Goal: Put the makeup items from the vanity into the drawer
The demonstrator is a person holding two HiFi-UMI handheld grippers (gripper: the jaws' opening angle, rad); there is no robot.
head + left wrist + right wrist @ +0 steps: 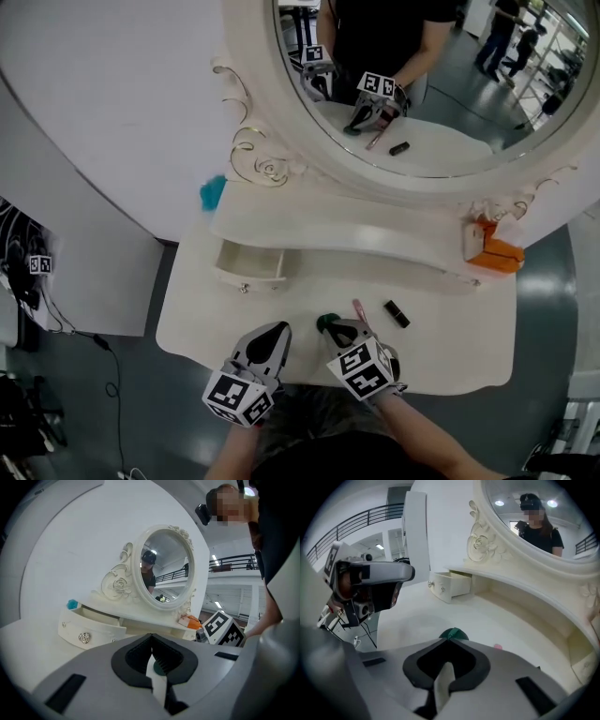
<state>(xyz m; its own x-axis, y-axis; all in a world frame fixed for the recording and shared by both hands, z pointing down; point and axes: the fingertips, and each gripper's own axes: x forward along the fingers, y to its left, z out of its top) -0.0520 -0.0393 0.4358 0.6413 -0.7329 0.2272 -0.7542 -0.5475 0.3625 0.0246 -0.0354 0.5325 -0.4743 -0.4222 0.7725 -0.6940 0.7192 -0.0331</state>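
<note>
At lower centre, the right gripper (337,325) clamps its jaws on a green item (325,323). The left gripper (280,328) (just beside it) is closed and empty.

Green item (454,632) mostly hidden behind right hand-held gripper (449,641) (pink item (498,646) too)

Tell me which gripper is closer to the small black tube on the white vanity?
Right. The right gripper sits just left of the small black tube; the left gripper is farther left.
</note>
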